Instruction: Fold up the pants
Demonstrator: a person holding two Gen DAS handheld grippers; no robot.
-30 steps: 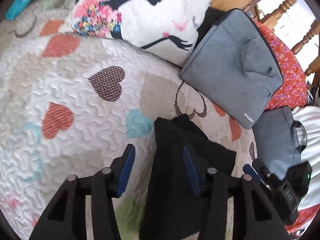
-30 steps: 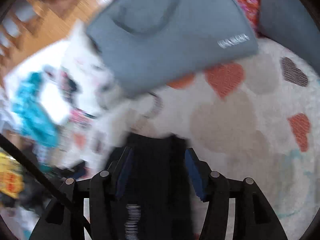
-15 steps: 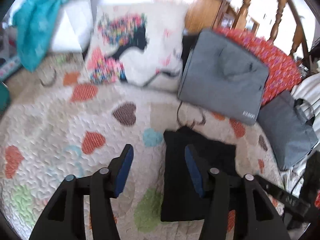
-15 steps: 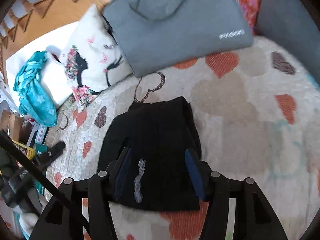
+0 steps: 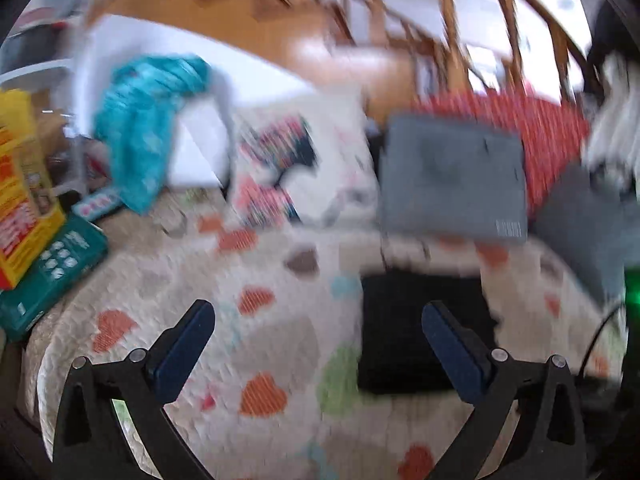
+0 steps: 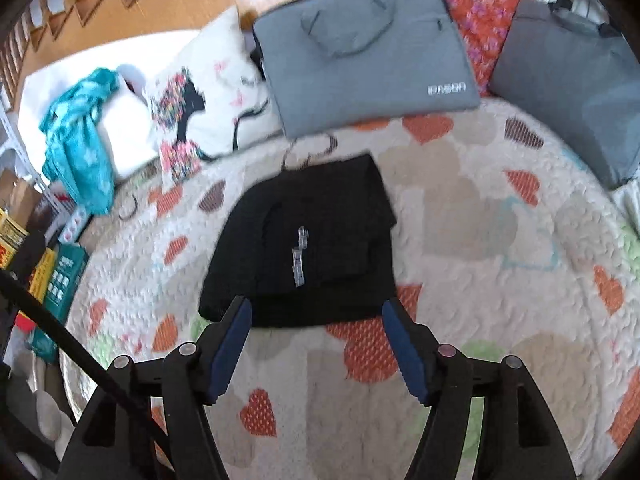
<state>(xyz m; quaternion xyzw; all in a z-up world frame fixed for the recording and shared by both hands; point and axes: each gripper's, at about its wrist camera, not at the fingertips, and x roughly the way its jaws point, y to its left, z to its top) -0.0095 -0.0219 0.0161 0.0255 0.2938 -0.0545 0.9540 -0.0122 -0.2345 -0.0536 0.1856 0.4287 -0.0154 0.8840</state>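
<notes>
**Both grippers off the pants; fold looks finished**

Change noted: a second ago the right gripper (image 6: pixel 316 344) had black cloth between its jaws and the left gripper (image 5: pixel 316 344) sat low over the same cloth. Now both have drawn back and up. The jaws of each have just been opening; nothing lies between either pair, only quilt behind them. Left jaws stand very wide, right jaws somewhat less wide.

Landmark: the grey laptop bag (image 6: pixel 364 52) at the head of the bed.

- The pants (image 6: pixel 316 248) lie as a compact black folded stack on the heart-print quilt (image 6: pixel 500 248), just in front of the bag, not touching it as far as I can tell. A small pale tag shows on top.
- Printed pillow (image 6: pixel 208 96) is beside the bag, on its left in the right wrist view; the teal cloth (image 6: pixel 78 132) is further that way.
- Left wrist view is badly motion-blurred; the pants (image 5: pixel 420 328) appear there only as a dark rectangle below the bag (image 5: pixel 452 180).

Judgement: release done, stack holding its shape. Edges look slightly uneven at the near left corner. The task seems complete or one tidy-up short of it.
</notes>
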